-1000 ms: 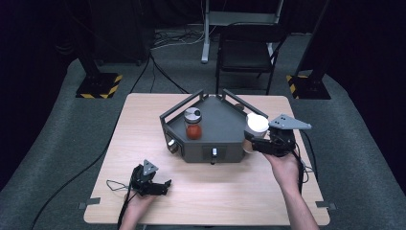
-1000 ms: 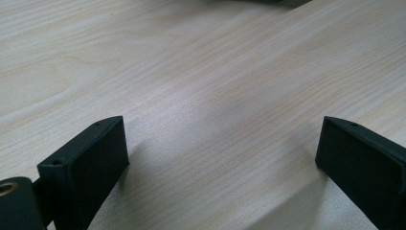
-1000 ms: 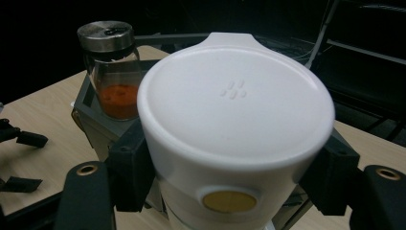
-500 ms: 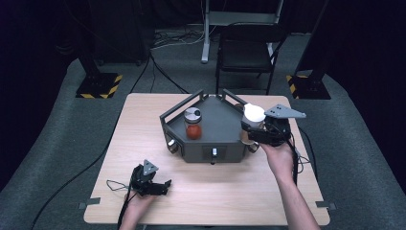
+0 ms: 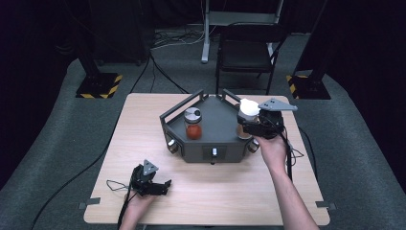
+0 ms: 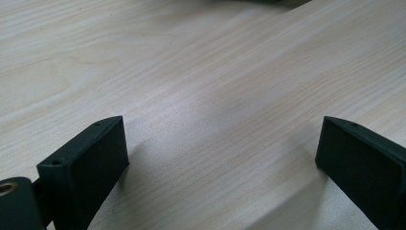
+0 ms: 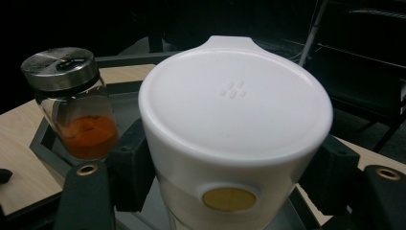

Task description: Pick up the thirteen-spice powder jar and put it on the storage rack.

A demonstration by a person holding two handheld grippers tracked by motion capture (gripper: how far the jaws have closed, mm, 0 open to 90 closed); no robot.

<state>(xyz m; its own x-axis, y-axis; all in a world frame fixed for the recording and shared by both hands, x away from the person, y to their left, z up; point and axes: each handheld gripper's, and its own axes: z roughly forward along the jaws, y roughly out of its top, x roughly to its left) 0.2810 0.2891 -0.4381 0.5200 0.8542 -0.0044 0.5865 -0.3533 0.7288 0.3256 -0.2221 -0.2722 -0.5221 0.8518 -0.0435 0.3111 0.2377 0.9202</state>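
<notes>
A dark six-sided tray [image 5: 225, 152] stands on the wooden table. In it a glass spice jar [image 5: 193, 123] with red powder and a silver lid stands upright at the left. My right gripper [image 5: 245, 125] is shut on a container with a white lid [image 5: 248, 109], held over the tray's right side. In the right gripper view the black jaws clamp both sides of the white-lidded container [image 7: 234, 124], with the spice jar [image 7: 79, 103] at the left behind it. My left gripper [image 5: 163, 187] rests on the table near its front left; its jaws stand open around bare wood [image 6: 220, 158].
A black chair [image 5: 249, 52] stands behind the table. Two stand bases with yellow and black stripes [image 5: 98, 85] sit on the grey floor at the back left and back right. Cables trail from both grippers across the tabletop [image 5: 297, 191].
My right gripper has carried the white-lidded container away from the person and slightly left, from the tray's right edge to above its right side. The left gripper has stayed put.
</notes>
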